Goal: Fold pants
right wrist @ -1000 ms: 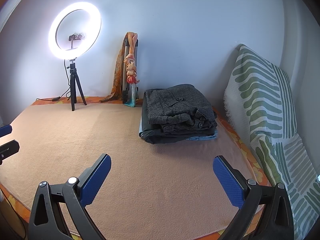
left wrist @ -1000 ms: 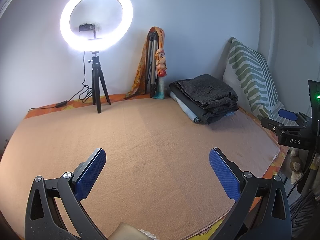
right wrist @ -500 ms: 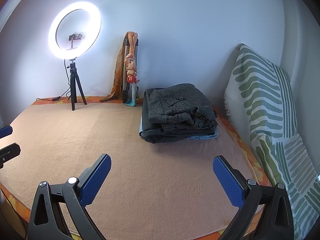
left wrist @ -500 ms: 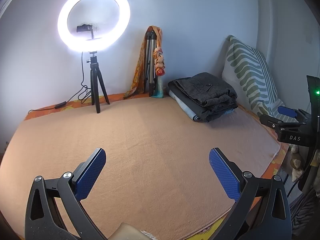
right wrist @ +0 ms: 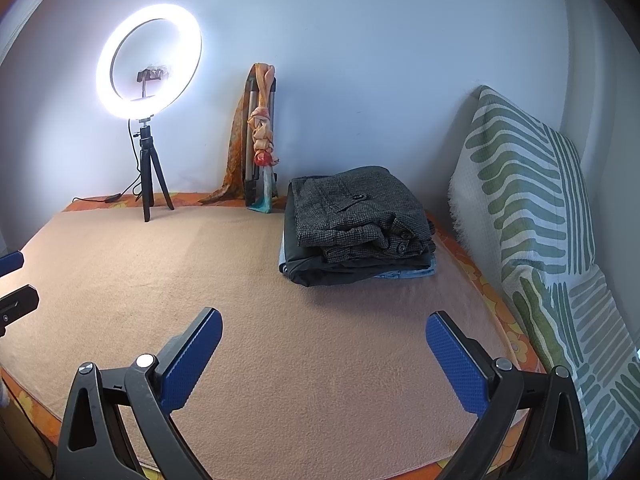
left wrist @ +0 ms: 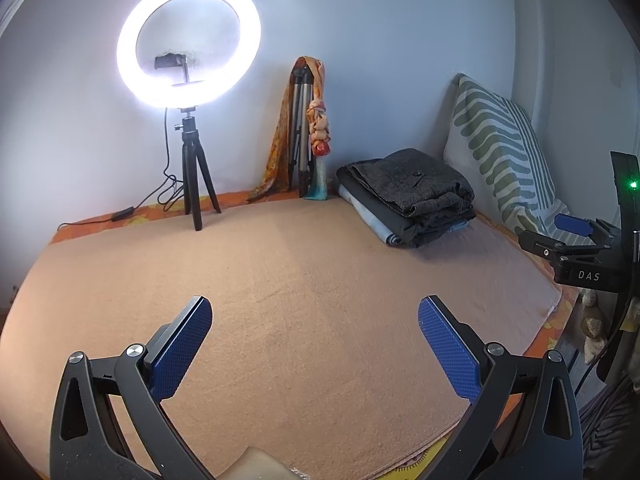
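1. L gripper (left wrist: 314, 344): jaws spread wide, nothing between the blue pads (left wrist: 180, 354). Hovers over the near part of the blanket (left wrist: 304, 280), not touching it.
2. R gripper (right wrist: 324, 356): jaws also wide apart, nothing held. Pads (right wrist: 456, 364) sit above bare blanket (right wrist: 280, 320), near its front edge.
3. R gripper is also seen in the L view at the far right edge (left wrist: 580, 248), black body marked "DAS", green LED lit on the part above it. L gripper's tip shows at the left edge of the R view (right wrist: 12, 280).
4. Pants (right wrist: 356, 208): dark grey tweed, folded, on top of a stack at the far right of the blanket, well apart from both grippers. Button visible on the top face. In the L view the same pants (left wrist: 416, 184) lie just beside the pillow.
5. Stack under the pants: a black garment (right wrist: 340, 268), then a light blue one (right wrist: 412, 274) at the bottom, all resting on the blanket.
6. Pillow (right wrist: 532, 208): white w/ green stripes, leaning on the right wall, next to the stack.
7. Ring light (left wrist: 188, 48): lit, on a small black tripod at the far left, cable trailing to the left.
8. Second tripod (left wrist: 302, 136): folded, leaning on the back wall betw. light and stack, orange scarf (left wrist: 318, 128) draped over it.
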Demonstrator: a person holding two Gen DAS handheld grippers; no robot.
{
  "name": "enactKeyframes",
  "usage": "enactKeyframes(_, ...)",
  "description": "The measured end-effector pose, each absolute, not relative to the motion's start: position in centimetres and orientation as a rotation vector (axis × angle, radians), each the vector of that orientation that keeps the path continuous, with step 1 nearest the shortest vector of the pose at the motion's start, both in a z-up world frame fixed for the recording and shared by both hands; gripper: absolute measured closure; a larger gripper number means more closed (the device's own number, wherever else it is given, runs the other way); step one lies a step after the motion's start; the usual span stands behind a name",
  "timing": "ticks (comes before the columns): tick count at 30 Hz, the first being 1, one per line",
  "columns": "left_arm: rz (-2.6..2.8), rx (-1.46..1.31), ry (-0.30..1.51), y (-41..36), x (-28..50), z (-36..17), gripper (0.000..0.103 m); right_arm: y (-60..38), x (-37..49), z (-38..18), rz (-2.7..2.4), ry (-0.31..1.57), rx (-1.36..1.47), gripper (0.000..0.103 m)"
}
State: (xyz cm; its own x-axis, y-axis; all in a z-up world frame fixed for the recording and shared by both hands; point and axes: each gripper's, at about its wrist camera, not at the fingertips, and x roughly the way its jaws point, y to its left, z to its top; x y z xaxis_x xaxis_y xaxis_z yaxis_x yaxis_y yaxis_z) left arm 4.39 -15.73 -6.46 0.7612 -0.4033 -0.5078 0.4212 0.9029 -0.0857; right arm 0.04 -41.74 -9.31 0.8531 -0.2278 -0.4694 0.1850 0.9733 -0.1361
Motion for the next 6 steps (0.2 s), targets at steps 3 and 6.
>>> enactKeyframes(3,-0.446,0.033,0.545,-15.73,4.36,-6.51,0.000,-41.69,0.04,-9.37,-0.216,0.505,-0.085,0.000)
enactKeyframes(6,-0.446,0.036,0.547,-15.68,4.43,-6.52,0.000,-41.70,0.19,-9.43,-0.213,0.506,-0.084,0.000)
